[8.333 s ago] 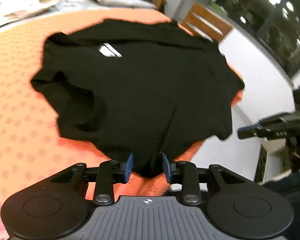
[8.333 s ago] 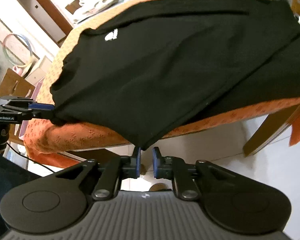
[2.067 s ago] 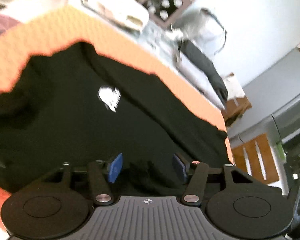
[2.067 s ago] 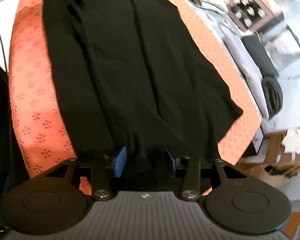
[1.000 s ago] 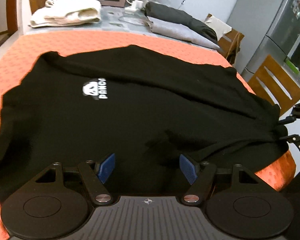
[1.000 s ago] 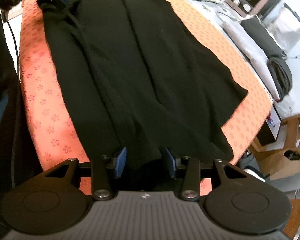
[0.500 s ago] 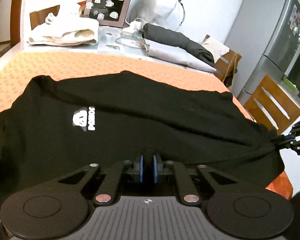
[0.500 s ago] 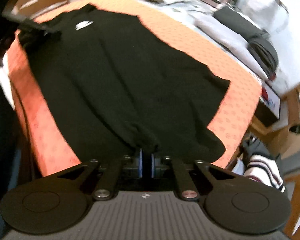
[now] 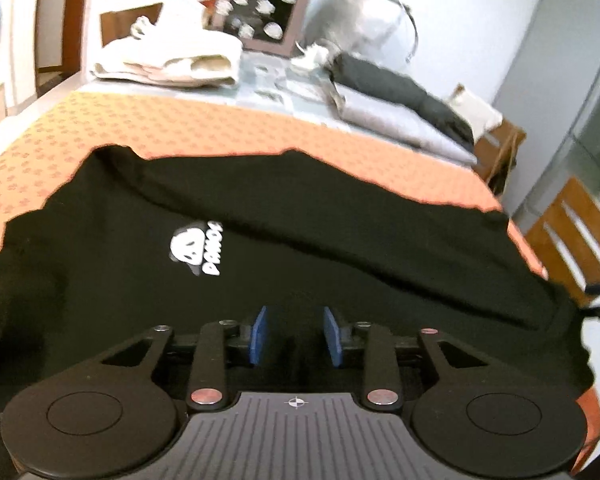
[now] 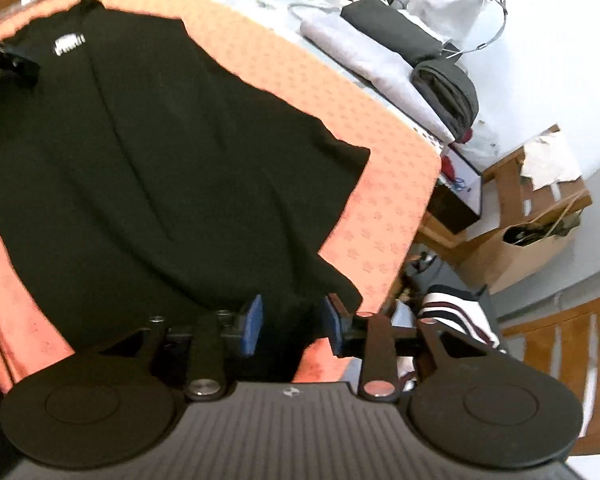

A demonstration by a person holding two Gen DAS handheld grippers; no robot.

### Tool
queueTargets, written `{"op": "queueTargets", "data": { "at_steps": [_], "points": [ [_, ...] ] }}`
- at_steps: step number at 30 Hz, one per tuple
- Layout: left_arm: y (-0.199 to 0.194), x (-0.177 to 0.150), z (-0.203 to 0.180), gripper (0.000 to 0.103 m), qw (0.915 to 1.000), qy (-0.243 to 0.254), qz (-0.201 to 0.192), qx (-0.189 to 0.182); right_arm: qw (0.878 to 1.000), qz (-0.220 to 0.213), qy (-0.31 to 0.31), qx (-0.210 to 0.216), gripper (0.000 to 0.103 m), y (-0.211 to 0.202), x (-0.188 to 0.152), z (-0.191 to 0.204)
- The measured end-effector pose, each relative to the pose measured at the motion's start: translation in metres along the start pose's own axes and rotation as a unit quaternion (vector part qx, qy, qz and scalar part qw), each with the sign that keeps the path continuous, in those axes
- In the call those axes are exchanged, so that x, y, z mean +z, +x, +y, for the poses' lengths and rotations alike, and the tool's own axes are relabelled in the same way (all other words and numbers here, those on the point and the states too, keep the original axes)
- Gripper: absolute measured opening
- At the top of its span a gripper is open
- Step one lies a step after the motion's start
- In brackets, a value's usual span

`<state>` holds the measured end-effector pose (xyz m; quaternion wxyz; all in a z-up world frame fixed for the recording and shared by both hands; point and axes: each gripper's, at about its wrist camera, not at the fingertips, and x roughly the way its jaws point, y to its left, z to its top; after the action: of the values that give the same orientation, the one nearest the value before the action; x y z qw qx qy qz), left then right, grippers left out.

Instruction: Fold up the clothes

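T-shirt lies on tablecloth, w/ its near edge between jaws of left gripper. Behind it, folded towels left of jaws, folded clothes right. Right gripper straddles shirt's hem.

The black shirt is being viewed closely from both wrists: near edge by the left, right end by the right. The far folded clothes are being shared.
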<state>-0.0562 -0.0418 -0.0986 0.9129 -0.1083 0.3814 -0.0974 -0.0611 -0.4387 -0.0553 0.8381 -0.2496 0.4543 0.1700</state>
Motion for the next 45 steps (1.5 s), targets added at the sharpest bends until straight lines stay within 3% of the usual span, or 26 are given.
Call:
{"op": "queueTargets", "data": {
  "at_steps": [4, 8, 13, 22, 26, 27, 28, 29, 33, 35, 39, 43, 45],
  "points": [
    [-0.029, 0.003, 0.009, 0.045, 0.9999, -0.007, -0.012, 0.004, 0.998, -0.018, 0.019, 0.053, 0.046, -0.012, 0.007, 0.005],
    [-0.045, -0.004, 0.029, 0.051, 0.9997, 0.022, 0.004, 0.013, 0.993, -0.035, 0.025, 0.110, 0.052, -0.017, 0.021, 0.023],
    [-0.065, -0.012, 0.055, 0.057, 0.9977, 0.058, 0.024, 0.024, 0.988, -0.040, -0.005, 0.151, 0.054, -0.012, 0.046, 0.059],
    [-0.099, -0.027, 0.102, 0.057, 0.9895, 0.124, 0.060, 0.042, 0.984, -0.032, -0.017, 0.173, 0.054, -0.002, 0.092, 0.122],
    [-0.084, -0.023, 0.121, 0.056, 0.9862, 0.146, 0.078, 0.007, 0.985, -0.029, -0.008, 0.169, 0.054, 0.000, 0.109, 0.151],
    [-0.081, -0.023, 0.124, 0.045, 0.9853, 0.149, 0.084, -0.004, 0.985, -0.029, -0.006, 0.168, 0.054, 0.001, 0.112, 0.158],
    [-0.077, -0.023, 0.127, 0.019, 0.9839, 0.152, 0.091, -0.019, 0.986, -0.028, -0.003, 0.167, 0.054, 0.002, 0.116, 0.165],
    [-0.074, -0.022, 0.130, 0.010, 0.9833, 0.152, 0.096, -0.030, 0.986, -0.027, -0.001, 0.167, 0.054, 0.003, 0.119, 0.172],
    [-0.076, -0.007, 0.155, 0.011, 0.9886, 0.103, 0.090, -0.062, 0.987, -0.024, 0.001, 0.158, 0.054, 0.007, 0.130, 0.195],
    [-0.068, -0.006, 0.162, 0.011, 0.9860, 0.106, 0.108, -0.069, 0.988, -0.020, 0.006, 0.153, 0.054, 0.011, 0.133, 0.204],
    [-0.060, -0.006, 0.167, 0.016, 0.9784, 0.135, 0.132, -0.084, 0.990, -0.006, 0.012, 0.138, 0.054, 0.020, 0.135, 0.215],
    [-0.072, 0.018, 0.175, 0.039, 0.9778, 0.112, 0.123, -0.128, 0.992, -0.005, 0.036, 0.117, 0.054, 0.016, 0.135, 0.203],
    [-0.078, 0.034, 0.176, 0.045, 0.9784, 0.108, 0.109, -0.139, 0.994, -0.005, 0.046, 0.103, 0.054, 0.013, 0.135, 0.192]
  ]
}}
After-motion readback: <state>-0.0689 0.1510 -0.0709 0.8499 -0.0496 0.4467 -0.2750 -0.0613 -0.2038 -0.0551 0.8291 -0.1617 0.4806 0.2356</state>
